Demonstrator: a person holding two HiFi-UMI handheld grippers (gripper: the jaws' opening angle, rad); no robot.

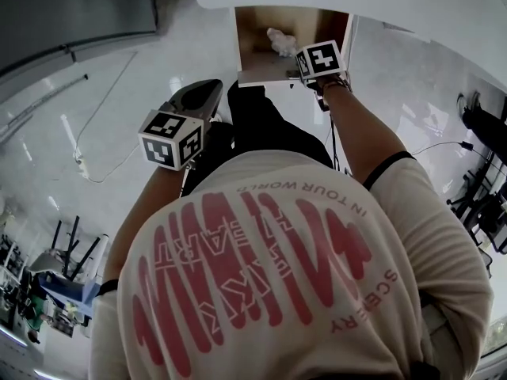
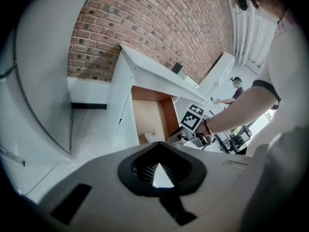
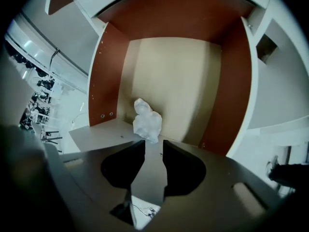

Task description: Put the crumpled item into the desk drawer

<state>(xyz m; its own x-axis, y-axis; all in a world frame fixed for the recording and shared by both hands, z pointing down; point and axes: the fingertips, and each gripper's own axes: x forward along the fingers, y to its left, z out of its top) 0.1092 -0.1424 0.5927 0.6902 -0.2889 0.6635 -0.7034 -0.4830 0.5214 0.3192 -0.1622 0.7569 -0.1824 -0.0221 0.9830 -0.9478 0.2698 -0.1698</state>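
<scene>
The crumpled white item (image 1: 280,42) lies inside the open desk drawer (image 1: 261,76), near its front left corner. In the right gripper view the crumpled item (image 3: 147,120) rests on the drawer's pale bottom, just beyond the jaw tips. My right gripper (image 3: 153,146) hangs over the drawer's front edge and points steeply down. It is open with a narrow gap and nothing between its jaws. My left gripper (image 1: 202,93) is held back over the floor, left of the drawer. Its jaws (image 2: 161,146) meet at the tips and hold nothing. The left gripper view shows the drawer (image 2: 149,115) from the side.
The drawer has red-brown side walls (image 3: 108,76) and sits under a white desk top (image 2: 159,71) against a brick wall (image 2: 159,23). A thin cable (image 1: 103,169) runs over the glossy white floor. Chairs and equipment (image 1: 483,204) stand at the right; a person (image 2: 235,93) stands far back.
</scene>
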